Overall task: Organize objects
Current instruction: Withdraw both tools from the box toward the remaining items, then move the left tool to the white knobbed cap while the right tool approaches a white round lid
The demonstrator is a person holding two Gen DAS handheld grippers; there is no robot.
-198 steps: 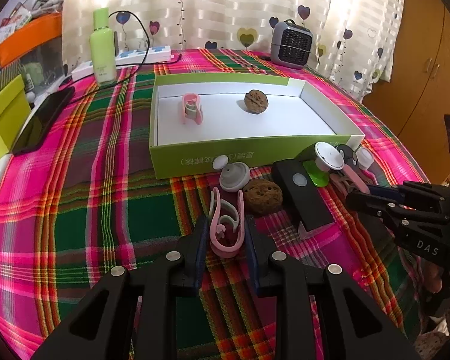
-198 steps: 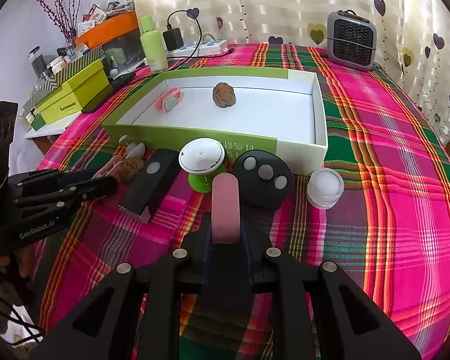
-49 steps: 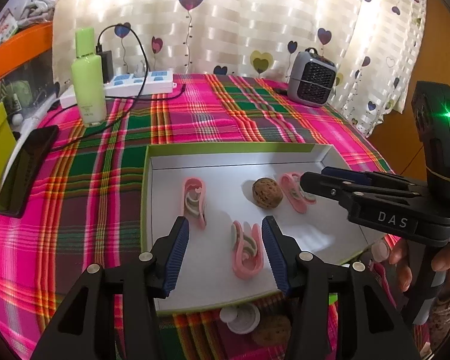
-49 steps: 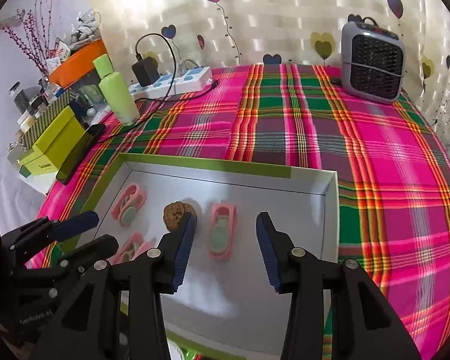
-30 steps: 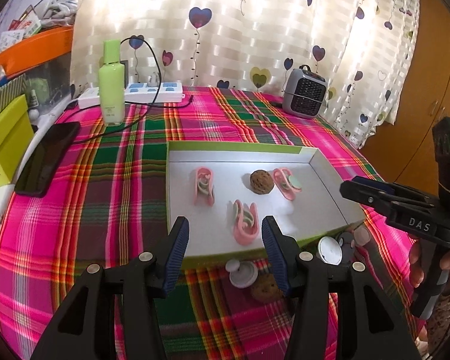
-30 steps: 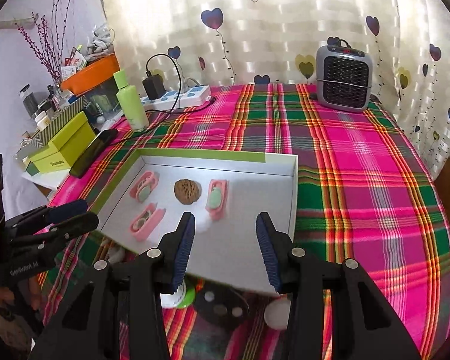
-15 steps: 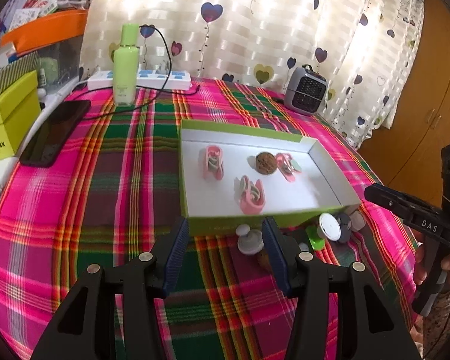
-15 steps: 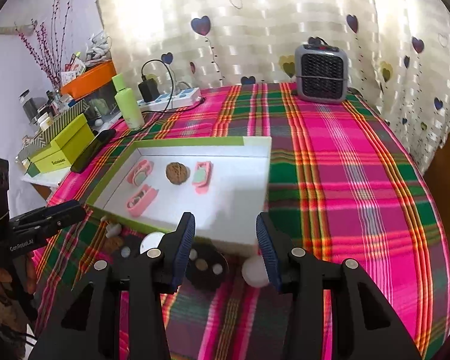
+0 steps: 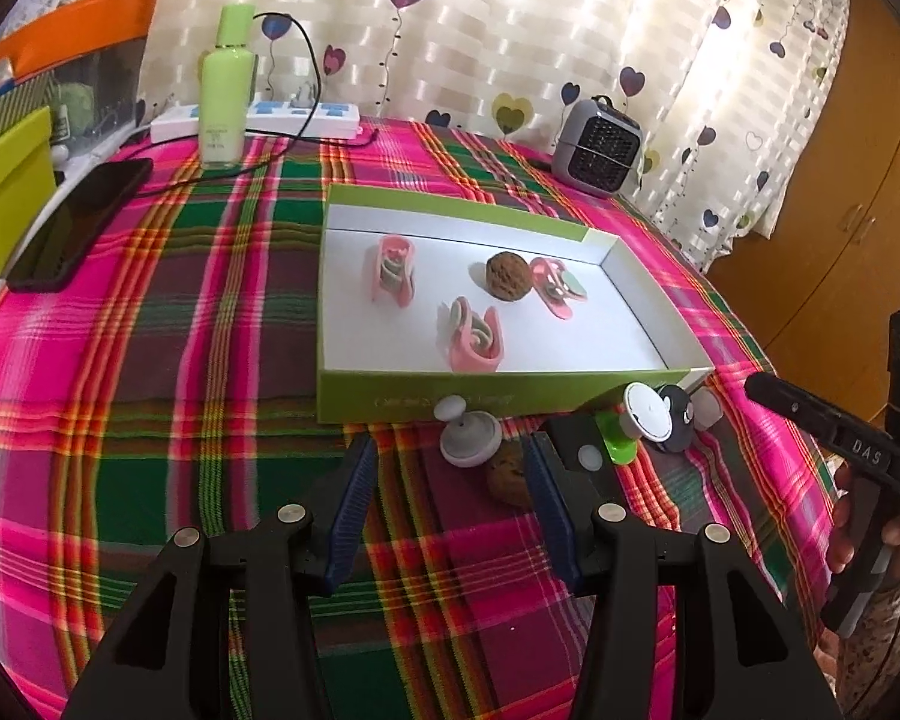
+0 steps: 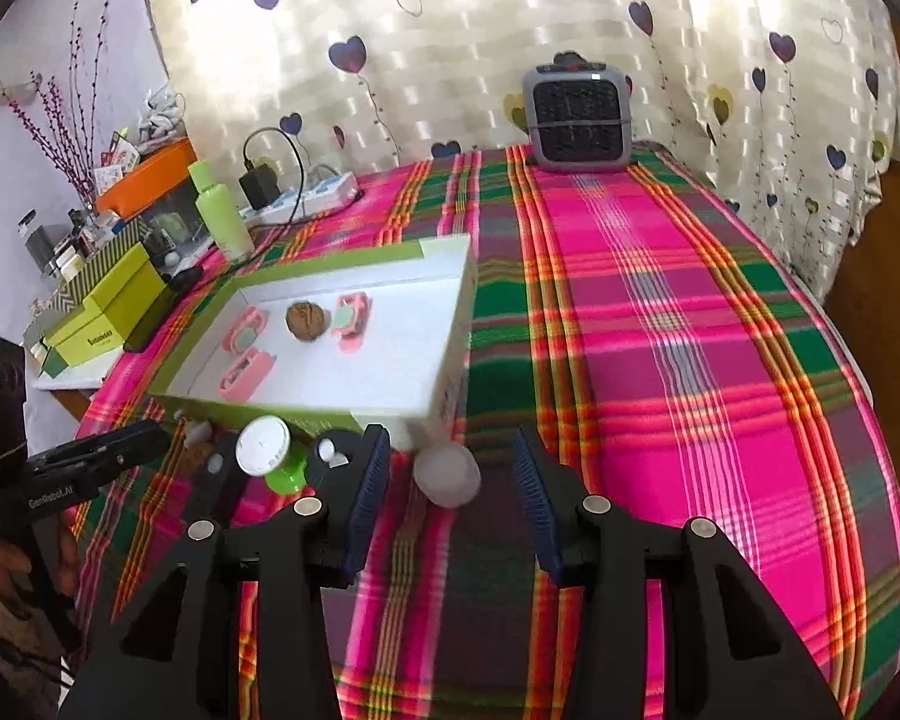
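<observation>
A green-walled white box point(image 9: 498, 397) point(image 10: 450, 336) on the plaid table holds three pink clips point(image 9: 477, 341) point(image 10: 349, 318) and a walnut point(image 9: 508, 276) point(image 10: 306, 319). Small objects lie in front of it: a grey knob point(image 9: 467, 433), a second walnut point(image 9: 510, 480), a black block point(image 9: 576, 450), a white-topped green piece point(image 9: 642, 420) point(image 10: 267, 447), a black round piece point(image 9: 675, 420) and a white cap point(image 10: 447, 474). My left gripper point(image 9: 447, 486) is open and empty over the knob and walnut. My right gripper point(image 10: 447, 492) is open and empty around the white cap.
A green bottle point(image 9: 228, 84), a power strip point(image 9: 270, 117) and a black phone point(image 9: 78, 222) lie at the back left beside yellow boxes point(image 10: 102, 306). A grey heater point(image 10: 579, 117) stands at the back. The table's right edge drops off near a wooden cabinet point(image 9: 840, 192).
Both grippers have let go of pink clips in the box and pulled back toward the front edge, open and empty. The right one has swung right, over the white cap.
</observation>
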